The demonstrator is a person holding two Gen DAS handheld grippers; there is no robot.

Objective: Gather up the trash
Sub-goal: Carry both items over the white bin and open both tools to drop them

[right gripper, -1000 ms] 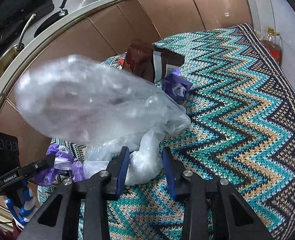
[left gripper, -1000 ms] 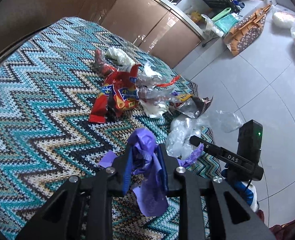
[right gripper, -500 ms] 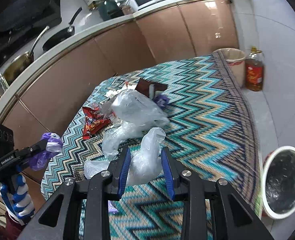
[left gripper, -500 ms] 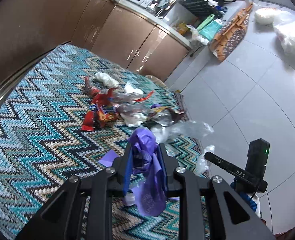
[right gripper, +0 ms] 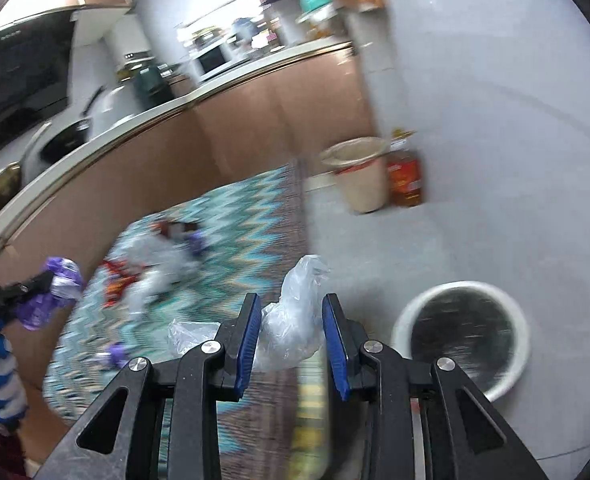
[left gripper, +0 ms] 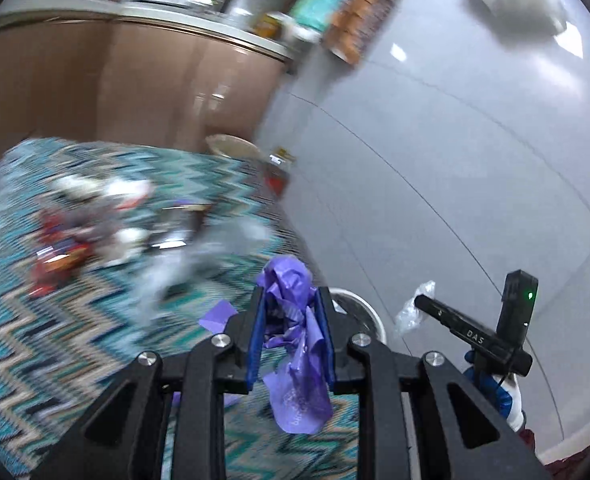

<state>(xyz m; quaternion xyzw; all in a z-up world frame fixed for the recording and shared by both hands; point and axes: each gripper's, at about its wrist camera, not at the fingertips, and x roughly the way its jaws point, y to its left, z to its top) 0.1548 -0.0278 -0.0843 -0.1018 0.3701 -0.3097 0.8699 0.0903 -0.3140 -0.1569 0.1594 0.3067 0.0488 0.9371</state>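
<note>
Holding a crumpled purple wrapper (left gripper: 291,320) pinched between its blue pads, our left gripper (left gripper: 291,334) has a long tail of the film hanging loose below the jaws, while our right gripper (right gripper: 291,338) is closed on a clear plastic bag (right gripper: 295,316) that bulges above the pads and trails a flap to the left. Both loads hang over the edge of the zigzag rug (right gripper: 251,216), near the white-rimmed bin (right gripper: 465,334) on the tiled floor. We judge the main risk to be a miss at the drop: light film can cling to a pad or drift outside the rim, and the dangling purple tail could catch on the bin's edge. More trash (left gripper: 91,236) lies on the rug, so the job looks far from done. Blur smears that pile, so we cannot tell its pieces apart; in the left view the bin is mostly hidden behind the gripper.
</note>
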